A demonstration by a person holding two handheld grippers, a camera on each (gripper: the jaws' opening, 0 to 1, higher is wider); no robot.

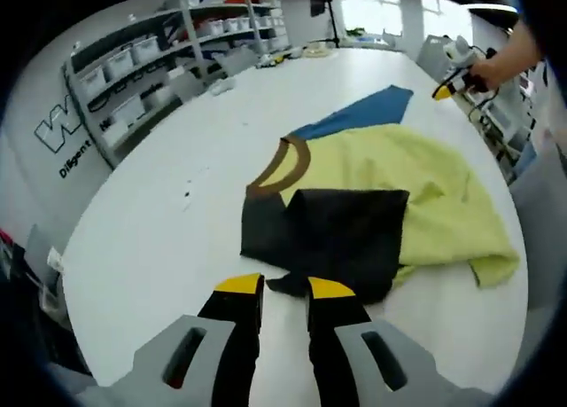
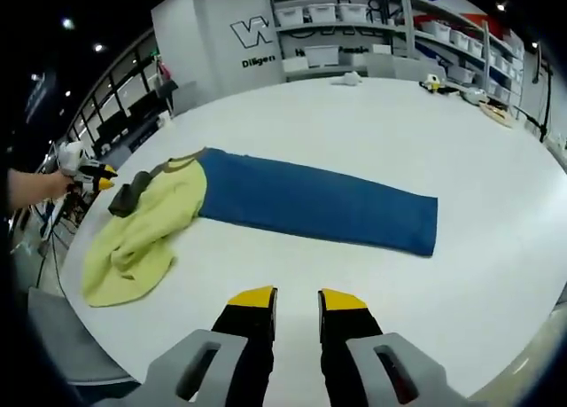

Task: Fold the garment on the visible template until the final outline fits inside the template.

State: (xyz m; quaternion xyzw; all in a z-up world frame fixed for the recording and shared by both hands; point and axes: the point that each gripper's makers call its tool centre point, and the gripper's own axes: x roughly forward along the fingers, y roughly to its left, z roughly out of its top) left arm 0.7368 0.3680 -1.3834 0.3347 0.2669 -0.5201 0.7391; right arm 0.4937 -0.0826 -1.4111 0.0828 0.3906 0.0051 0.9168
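In the left gripper view, the left gripper (image 1: 284,290) sits low over a broad white counter (image 1: 159,203). Its two yellow-tipped jaws stand a narrow gap apart and hold nothing. Directly ahead of them, almost touching the tips, lies the soft yellow-green garment with a black sleeve and brown collar (image 1: 390,194), crumpled in a heap. The black sleeve is the nearest part, with the yellow body spreading away and to the right. Beyond it, a corner of the long blue rectangular cloth template (image 1: 359,114) pokes out from under the garment. At the far right edge, a hand grips the other gripper (image 1: 456,83), well apart from the cloth.

In the right gripper view, the right gripper (image 2: 298,299) hovers above bare counter, jaws narrowly parted and empty. The garment (image 2: 146,225) lies off to the left, bunched over the template's left end. The template (image 2: 323,207) runs lengthwise left to right across the counter, ahead of the jaws.

Judging by this, the left gripper is much nearer the garment, and most of the cloth lies off the template, so the folding looks far from finished.
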